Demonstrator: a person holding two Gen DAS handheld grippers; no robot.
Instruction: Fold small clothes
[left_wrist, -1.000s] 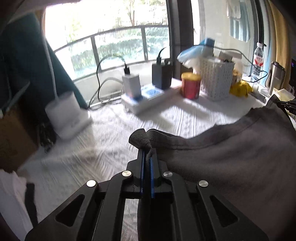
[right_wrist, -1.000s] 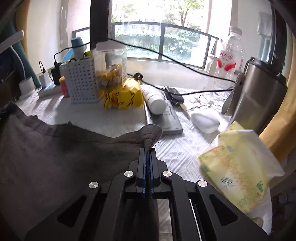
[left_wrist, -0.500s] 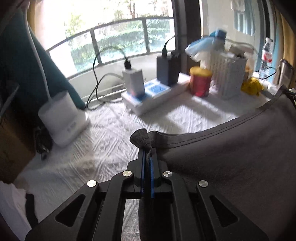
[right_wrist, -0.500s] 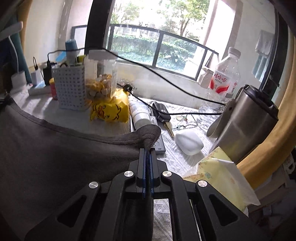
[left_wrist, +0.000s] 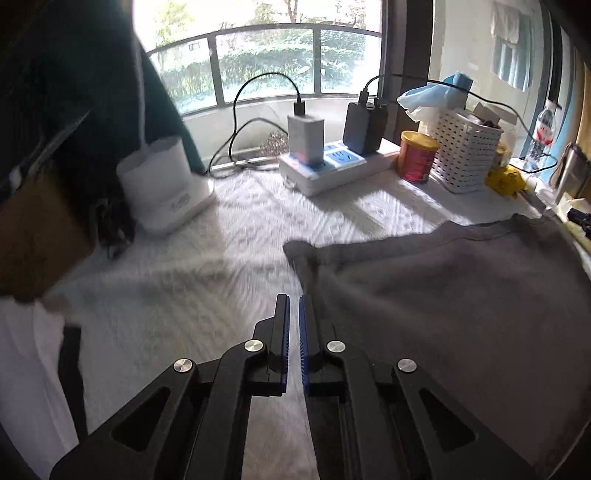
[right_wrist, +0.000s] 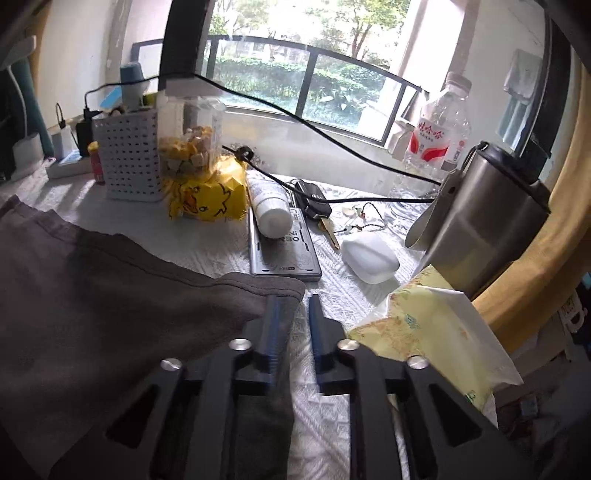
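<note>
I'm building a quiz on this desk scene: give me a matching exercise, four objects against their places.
1. red can with yellow lid
2. stainless steel travel mug
3. dark grey cotton garment
4. white oval plastic case

A. spread on the white tablecloth
B. beside the clear water bottle
C. between the white power strip and the white perforated basket
D. just right of the flat grey tin

Pairs: 1-C, 2-B, 3-A, 4-D

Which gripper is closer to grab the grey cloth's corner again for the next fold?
Probably the right gripper. Its jaws are opening with the corner of the grey cloth lying over one finger. The left gripper has nothing between its narrow gap; the cloth corner lies ahead and beside it.
</note>
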